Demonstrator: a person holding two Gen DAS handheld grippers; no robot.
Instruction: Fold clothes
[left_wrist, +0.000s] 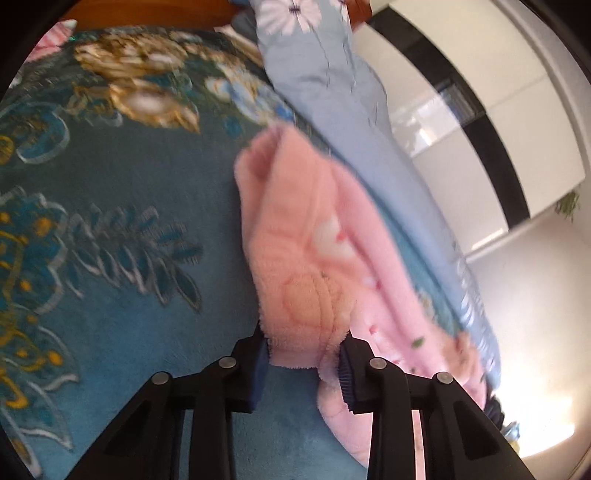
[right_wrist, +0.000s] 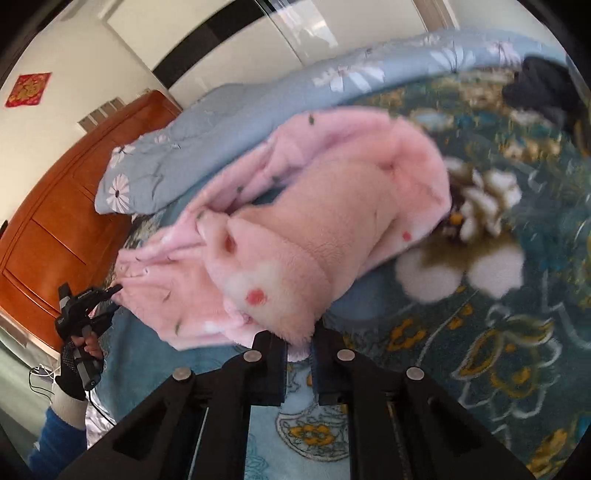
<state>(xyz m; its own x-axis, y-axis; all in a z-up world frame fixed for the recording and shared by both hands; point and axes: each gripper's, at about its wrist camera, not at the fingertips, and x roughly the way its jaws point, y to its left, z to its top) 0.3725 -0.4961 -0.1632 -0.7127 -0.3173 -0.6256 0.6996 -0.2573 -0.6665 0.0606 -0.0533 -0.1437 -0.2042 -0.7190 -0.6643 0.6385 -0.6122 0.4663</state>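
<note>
My 2 grippers pinch the pink fleece garment (left_wrist: 314, 258) lying on the blue blanket (left_wrist: 129, 332): left gripper (left_wrist: 304, 358) on a thick fold, right gripper (right_wrist: 299, 349) on an edge. Fluffy fabric could slip loose when lifted.

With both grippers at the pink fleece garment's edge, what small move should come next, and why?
Probably lift both ends together. The right gripper looks shut on a hem of the pink fleece garment, the left gripper has fleece between its pads, and the garment lies bunched on the teal floral blanket.
</note>
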